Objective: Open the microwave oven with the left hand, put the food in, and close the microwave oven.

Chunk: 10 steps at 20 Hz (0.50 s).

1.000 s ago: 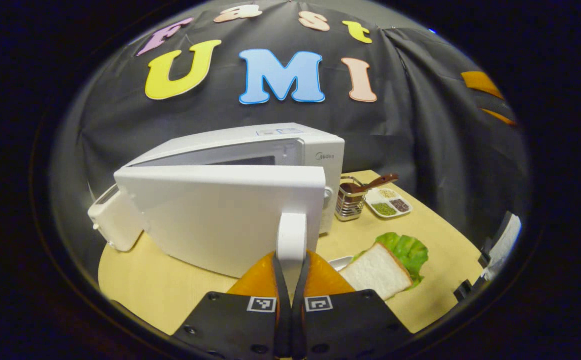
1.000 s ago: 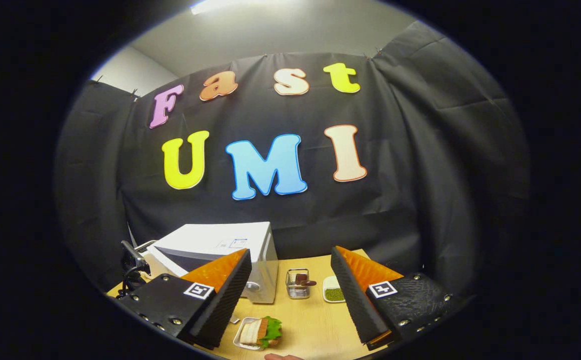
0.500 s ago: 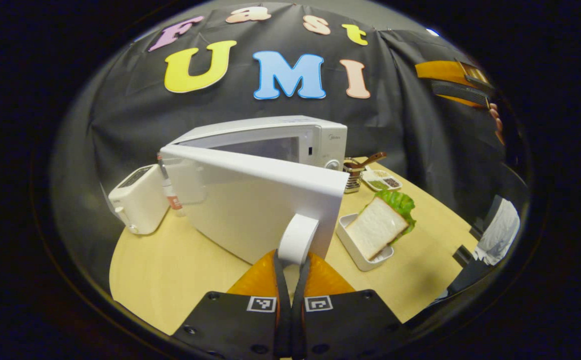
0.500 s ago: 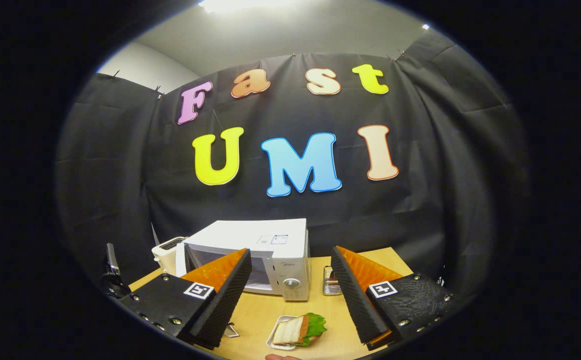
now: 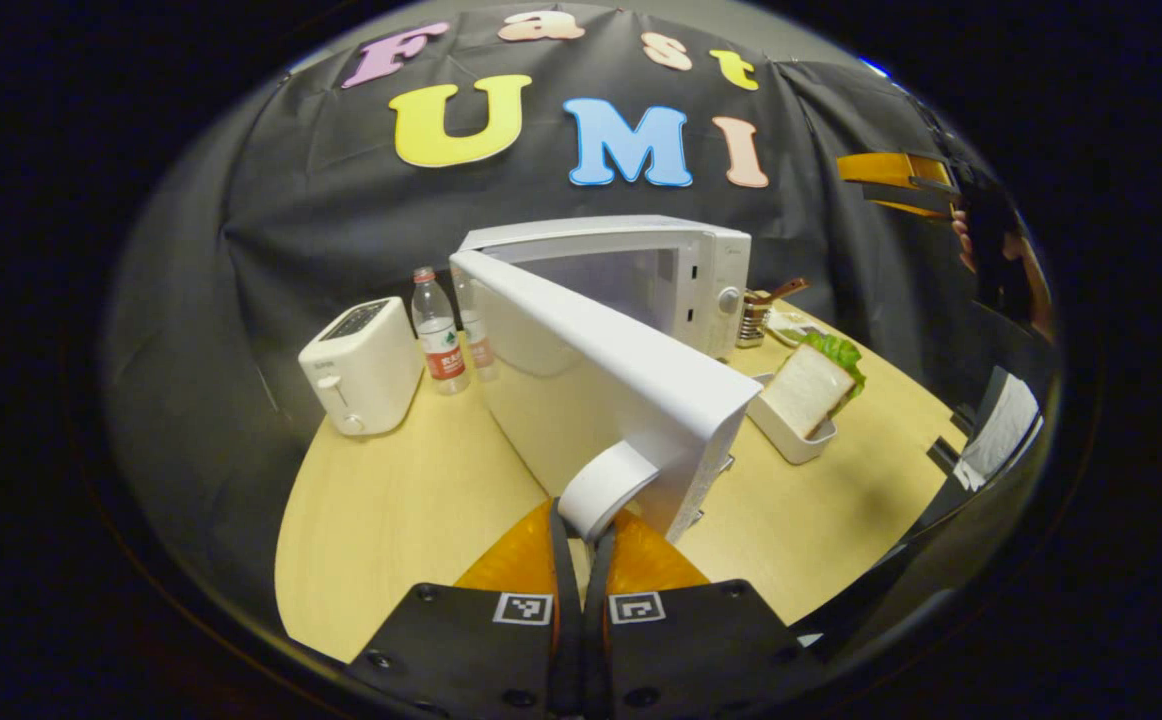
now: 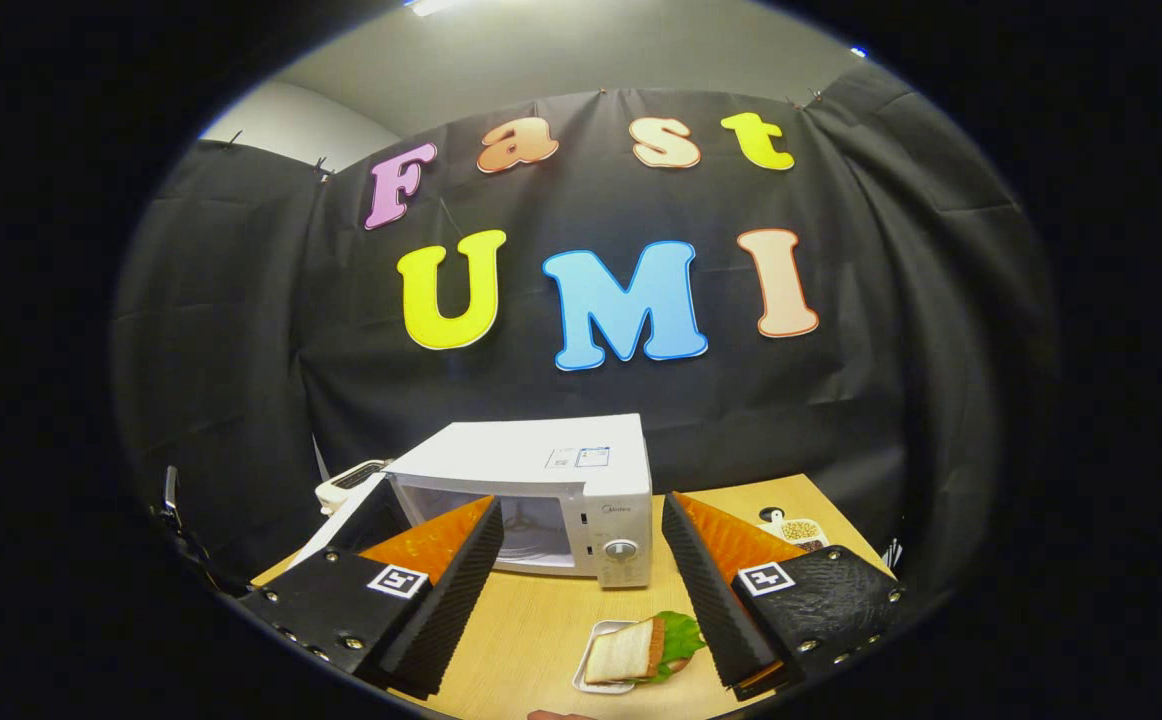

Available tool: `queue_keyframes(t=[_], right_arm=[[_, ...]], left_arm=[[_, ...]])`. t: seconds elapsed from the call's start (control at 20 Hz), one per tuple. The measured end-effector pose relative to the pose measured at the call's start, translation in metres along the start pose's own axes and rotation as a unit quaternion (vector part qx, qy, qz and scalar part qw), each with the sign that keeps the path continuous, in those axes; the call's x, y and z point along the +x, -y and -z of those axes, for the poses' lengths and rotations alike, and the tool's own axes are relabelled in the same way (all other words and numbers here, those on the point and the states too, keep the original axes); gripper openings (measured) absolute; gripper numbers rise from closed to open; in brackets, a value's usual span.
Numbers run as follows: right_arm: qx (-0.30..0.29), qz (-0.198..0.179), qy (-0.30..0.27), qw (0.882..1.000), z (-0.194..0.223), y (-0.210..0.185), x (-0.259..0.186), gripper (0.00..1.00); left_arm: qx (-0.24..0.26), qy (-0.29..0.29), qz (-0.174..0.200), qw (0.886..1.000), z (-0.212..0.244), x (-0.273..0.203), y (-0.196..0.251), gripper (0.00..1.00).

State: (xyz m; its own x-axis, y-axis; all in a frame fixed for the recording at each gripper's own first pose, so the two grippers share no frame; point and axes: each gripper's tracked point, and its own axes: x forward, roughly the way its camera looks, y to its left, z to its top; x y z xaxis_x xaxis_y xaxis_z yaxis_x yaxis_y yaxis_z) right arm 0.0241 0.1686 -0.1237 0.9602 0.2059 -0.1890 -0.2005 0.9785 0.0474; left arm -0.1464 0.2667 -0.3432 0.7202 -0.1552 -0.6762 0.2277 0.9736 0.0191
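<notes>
My left tongs (image 5: 581,535) pinch the door handle (image 5: 603,487); I should swing the door (image 5: 601,385) along its hinge arc, never yanking. The microwave (image 6: 551,495) sits at twelve o'clock. My right tongs (image 6: 581,590) gape wide, the sandwich (image 6: 641,650) lying between them at six o'clock on the counter (image 6: 531,630).

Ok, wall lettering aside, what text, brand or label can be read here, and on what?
No text reads clearly.
Brand mark on the microwave front: too small.
Sticker on its top: too small.
Water bottle label: blurred.
</notes>
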Motion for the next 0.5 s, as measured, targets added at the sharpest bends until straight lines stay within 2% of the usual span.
queue_keyframes(t=[0.25, 0.5], right_arm=[[-0.005, 0.002, -0.029, 1.000, 0.021, -0.006, 0.006, 0.97], [-0.006, 0.008, -0.080, 0.997, 0.051, 0.003, 0.012, 0.97]], left_arm=[[-0.009, -0.018, -0.021, 1.000, 0.017, -0.015, -0.076, 0.06], [-0.020, -0.005, 0.002, 1.000, 0.019, -0.019, -0.099, 0.07]])
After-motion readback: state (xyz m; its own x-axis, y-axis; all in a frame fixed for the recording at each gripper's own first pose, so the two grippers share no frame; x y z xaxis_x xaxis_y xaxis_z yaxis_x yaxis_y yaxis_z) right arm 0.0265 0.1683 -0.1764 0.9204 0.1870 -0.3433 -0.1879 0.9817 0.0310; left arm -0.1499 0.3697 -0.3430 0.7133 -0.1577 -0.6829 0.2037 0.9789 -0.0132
